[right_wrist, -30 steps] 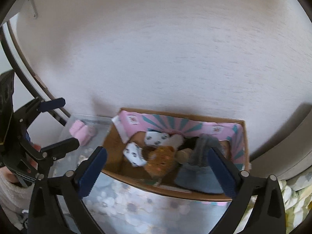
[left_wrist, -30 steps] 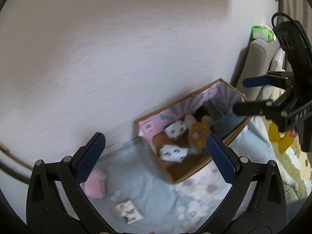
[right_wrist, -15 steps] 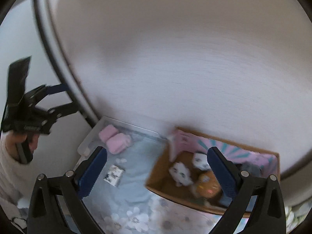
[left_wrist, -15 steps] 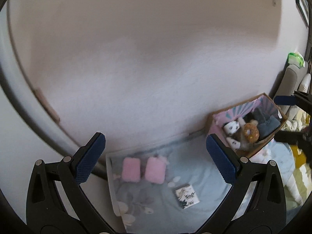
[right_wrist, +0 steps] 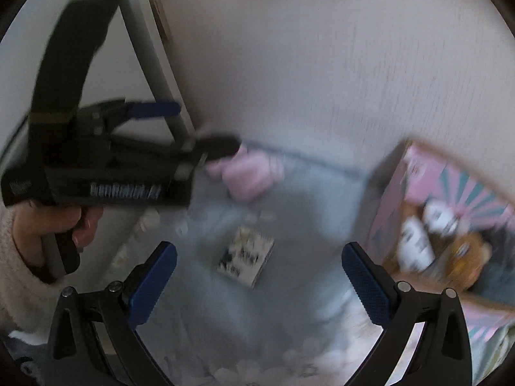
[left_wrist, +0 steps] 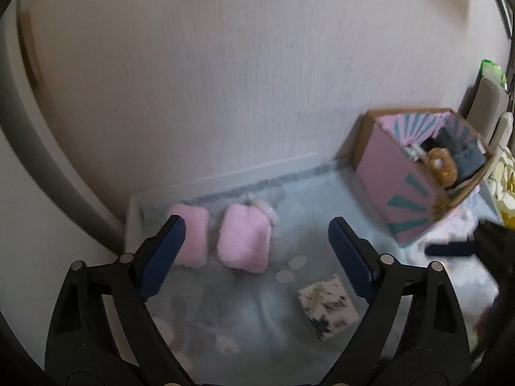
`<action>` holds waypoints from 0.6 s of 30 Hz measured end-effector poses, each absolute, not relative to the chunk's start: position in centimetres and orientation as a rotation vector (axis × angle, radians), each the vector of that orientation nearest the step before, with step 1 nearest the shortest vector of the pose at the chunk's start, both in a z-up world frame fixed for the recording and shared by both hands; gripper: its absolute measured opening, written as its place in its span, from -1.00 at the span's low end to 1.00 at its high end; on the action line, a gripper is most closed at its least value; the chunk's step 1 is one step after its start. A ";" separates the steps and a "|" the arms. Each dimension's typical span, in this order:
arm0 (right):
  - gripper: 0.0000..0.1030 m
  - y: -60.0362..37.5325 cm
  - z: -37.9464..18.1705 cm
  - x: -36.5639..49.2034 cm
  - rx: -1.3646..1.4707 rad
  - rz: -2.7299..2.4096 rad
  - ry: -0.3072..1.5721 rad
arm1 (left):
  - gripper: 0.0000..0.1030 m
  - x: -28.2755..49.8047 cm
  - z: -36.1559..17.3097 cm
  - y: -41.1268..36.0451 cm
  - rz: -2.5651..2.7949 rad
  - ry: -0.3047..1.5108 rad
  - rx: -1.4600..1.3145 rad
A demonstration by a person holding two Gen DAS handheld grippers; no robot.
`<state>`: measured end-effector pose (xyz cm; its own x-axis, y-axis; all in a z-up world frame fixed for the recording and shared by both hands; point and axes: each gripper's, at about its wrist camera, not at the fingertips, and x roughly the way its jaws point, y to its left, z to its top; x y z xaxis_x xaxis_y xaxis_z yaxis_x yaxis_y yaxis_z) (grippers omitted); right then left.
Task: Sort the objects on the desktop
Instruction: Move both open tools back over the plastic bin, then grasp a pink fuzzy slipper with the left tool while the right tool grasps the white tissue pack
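Note:
Two pink fluffy pieces [left_wrist: 190, 236] [left_wrist: 244, 236] lie side by side on the blue floral cloth [left_wrist: 305, 199]; they also show in the right wrist view [right_wrist: 251, 173]. A small white patterned box [left_wrist: 326, 305] lies nearer; it also shows in the right wrist view [right_wrist: 246, 255]. My left gripper [left_wrist: 257, 254] is open and empty, above the pink pieces. My right gripper [right_wrist: 257, 280] is open and empty, just above the patterned box. The left gripper also shows in the right wrist view [right_wrist: 199, 128].
A pink and teal cardboard box [left_wrist: 408, 189] with soft toys and dark cloth stands at the right against the white wall [left_wrist: 225, 64]; it also shows in the right wrist view [right_wrist: 450, 212]. A grey curved bar [left_wrist: 48, 148] runs at the left.
Both grippers have swung left, away from the cardboard box, and moved lower and closer to the cloth. The pink pieces and patterned box now sit between the fingers.

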<state>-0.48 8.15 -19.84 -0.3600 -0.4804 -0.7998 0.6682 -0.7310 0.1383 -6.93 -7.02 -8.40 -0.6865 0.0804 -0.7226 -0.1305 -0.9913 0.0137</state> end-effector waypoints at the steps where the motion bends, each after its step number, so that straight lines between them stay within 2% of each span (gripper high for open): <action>1: 0.99 7.7 -20.9 -0.3 1.162 -2.123 0.265 | 0.64 -7.6 -9.7 -6.8 2.779 0.099 -1.196; 3: 0.98 7.0 -22.8 0.2 1.168 -2.149 0.248 | 0.56 -8.7 -11.3 -6.9 2.773 0.102 -1.208; 9: 0.90 5.1 -25.3 0.2 1.164 -2.218 0.259 | 0.52 -10.9 -14.8 -6.9 2.744 0.166 -1.215; 14: 0.72 4.0 -26.4 -0.4 1.171 -2.230 0.279 | 0.46 -11.6 -16.2 -7.2 2.717 0.190 -1.236; 16: 0.62 3.9 -26.9 -0.5 1.177 -2.230 0.284 | 0.38 -11.7 -16.7 -7.5 2.706 0.163 -1.244; 18: 0.49 3.7 -27.4 -0.7 1.193 -2.220 0.290 | 0.13 -11.6 -17.0 -7.6 2.694 0.144 -1.252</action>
